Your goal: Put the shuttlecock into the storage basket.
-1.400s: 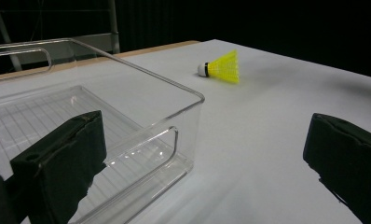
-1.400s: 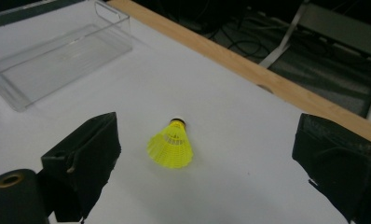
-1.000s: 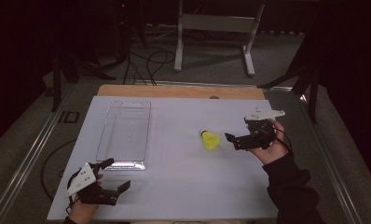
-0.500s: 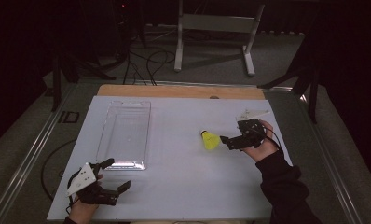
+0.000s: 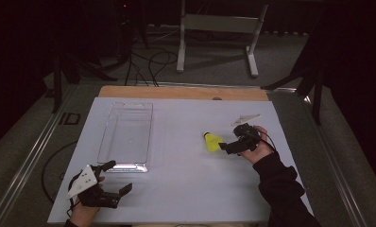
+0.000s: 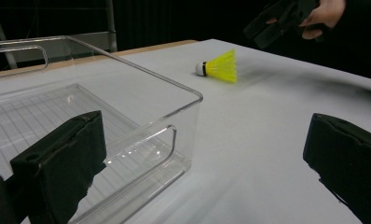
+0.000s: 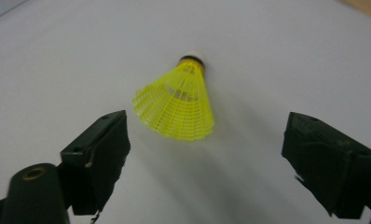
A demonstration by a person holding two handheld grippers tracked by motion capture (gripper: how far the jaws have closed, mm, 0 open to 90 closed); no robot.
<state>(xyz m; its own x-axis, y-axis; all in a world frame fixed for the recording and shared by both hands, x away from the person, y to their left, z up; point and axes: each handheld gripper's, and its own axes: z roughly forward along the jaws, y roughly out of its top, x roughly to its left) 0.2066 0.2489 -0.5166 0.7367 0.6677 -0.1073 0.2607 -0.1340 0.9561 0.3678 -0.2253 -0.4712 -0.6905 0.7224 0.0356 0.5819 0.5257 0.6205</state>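
High overview, 2 close views, shared shuttlecock (image 5: 213, 142)

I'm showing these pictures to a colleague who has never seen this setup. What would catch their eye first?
Most likely the yellow shuttlecock, lying on its side on the pale table, right of centre, the one bright thing in a dim room. The right gripper sits just beside its skirt with jaws open, having just been closing slightly, nothing between them yet. Next, the clear plastic bin on the table's left half, with the left gripper open near its front end.
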